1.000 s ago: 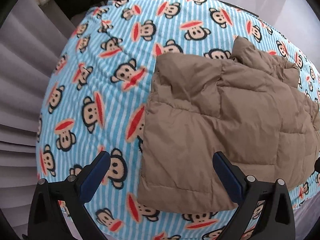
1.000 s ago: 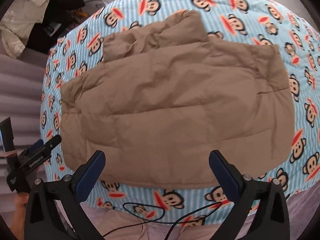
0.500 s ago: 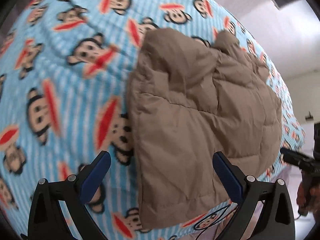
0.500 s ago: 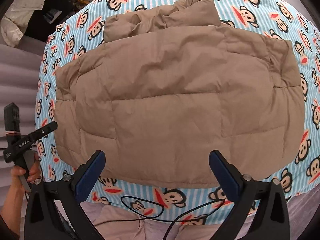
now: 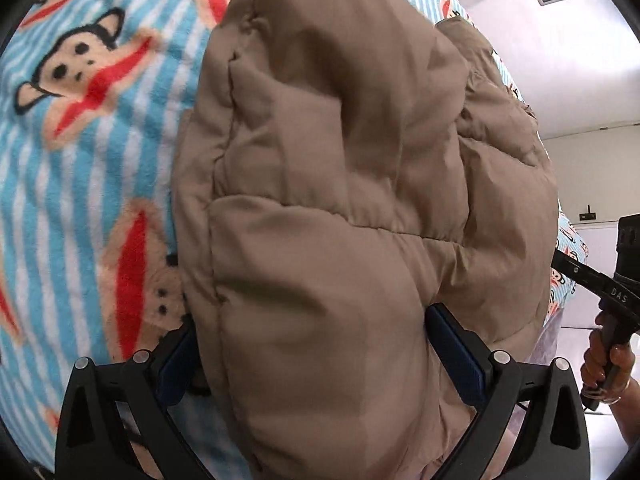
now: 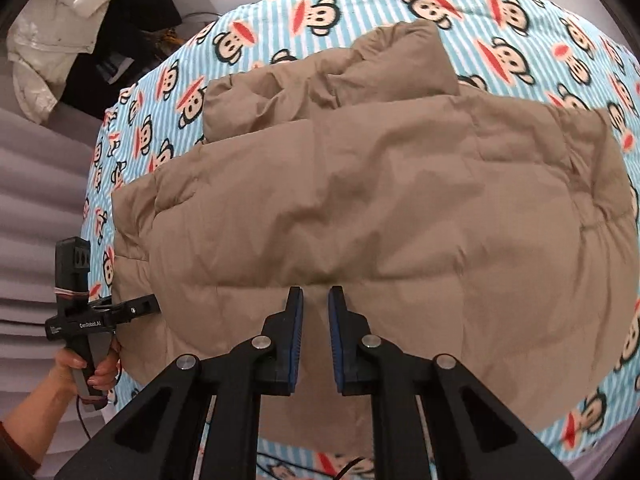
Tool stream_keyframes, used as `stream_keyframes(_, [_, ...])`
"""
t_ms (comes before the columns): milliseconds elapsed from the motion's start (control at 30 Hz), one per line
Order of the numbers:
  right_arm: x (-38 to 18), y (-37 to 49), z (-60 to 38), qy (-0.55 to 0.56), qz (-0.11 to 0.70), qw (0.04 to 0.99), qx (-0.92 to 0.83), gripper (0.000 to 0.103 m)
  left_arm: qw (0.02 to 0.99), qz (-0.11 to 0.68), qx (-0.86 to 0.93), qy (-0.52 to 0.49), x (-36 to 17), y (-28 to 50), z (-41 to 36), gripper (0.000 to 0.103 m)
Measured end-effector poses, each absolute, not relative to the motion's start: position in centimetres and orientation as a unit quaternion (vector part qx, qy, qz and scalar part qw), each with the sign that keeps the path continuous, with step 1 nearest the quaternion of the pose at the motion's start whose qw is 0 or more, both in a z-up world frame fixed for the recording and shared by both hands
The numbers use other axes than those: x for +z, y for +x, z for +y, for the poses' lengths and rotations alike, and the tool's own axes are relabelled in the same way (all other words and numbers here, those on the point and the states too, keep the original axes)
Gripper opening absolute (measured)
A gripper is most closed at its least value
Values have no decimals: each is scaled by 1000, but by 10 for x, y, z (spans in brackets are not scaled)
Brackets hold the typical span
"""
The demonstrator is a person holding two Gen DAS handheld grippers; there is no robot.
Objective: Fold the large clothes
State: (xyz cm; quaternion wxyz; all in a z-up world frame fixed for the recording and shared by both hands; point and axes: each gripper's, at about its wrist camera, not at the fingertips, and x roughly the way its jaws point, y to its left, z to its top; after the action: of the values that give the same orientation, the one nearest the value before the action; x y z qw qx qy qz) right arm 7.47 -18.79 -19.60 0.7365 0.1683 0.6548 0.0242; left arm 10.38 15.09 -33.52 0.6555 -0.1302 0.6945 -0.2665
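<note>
Left wrist view: left claw (image 5: 312,352) was spread wide, the near corner of the tan puffer jacket (image 5: 340,184) bulging between the blue pads (image 5: 456,350). Pads flanked the fabric; can't tell if they touched it yet. Jacket ran straight ahead and to the right of the claw, lying on the monkey-print blanket (image 5: 80,152) covering the bed. Blanket was bare to the claw's left, so open room that way. Right claw's body (image 5: 612,280) and right hand (image 5: 608,360) sat far right, past the jacket's other end.

Right wrist view: right claw (image 6: 314,312) was nearly pressed together, only a narrow gap; looked like it was pinching a ridge of the jacket (image 6: 400,200) at the near hem, though the contact itself was hard to confirm. Jacket's long axis ran crosswise to this claw, collar end bunched at the far side. Left claw (image 6: 136,308), gripped by the left hand (image 6: 94,372), was at the jacket's left edge. Blanket (image 6: 520,12) was bare beyond the collar: judged enough room to fold the hem forward. A dark cable (image 6: 348,470) lay below the claw; snag risk.
</note>
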Motion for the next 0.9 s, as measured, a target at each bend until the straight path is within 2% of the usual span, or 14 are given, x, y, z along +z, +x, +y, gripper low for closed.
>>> stream_keyframes(133, [-208,78,-188,173,658,733,24,14,646,700,-273,-136,-340,106,143,100])
stream_keyframes(167, [-211,79,-188,176,657,733,23,14,643,700,-279,-138,-340,106,141,92])
stream_keyframes(200, [-214,80,-189,180,656,733,23,14,633,699,-297,-152,-339,106,138,69])
stream_keyframes(233, [-216,80,-189,182,655,733,22,14,620,701,-309,-170,-339,107,139,55])
stream_keyframes(267, [-217,80,-190,184,653,734,21,14,603,703,-321,-197,-339,107,138,37])
stream_keyframes(333, [-221,81,-190,188,650,736,18,14,605,701,-323,-196,-331,106,132,28])
stream_keyframes(433, [-226,82,-194,204,645,736,12,14,610,700,-323,-187,-310,102,122,23])
stream_keyframes(633, [-238,83,-206,240,637,733,7,14,624,672,-351,-190,-230,88,91,23])
stream_keyframes(767, [-249,83,-213,256,637,727,17,14,638,657,-367,-164,-179,74,39,23])
stream_keyframes(900, [-257,79,-228,298,634,713,33,13,639,660,-363,-152,-156,63,-27,23])
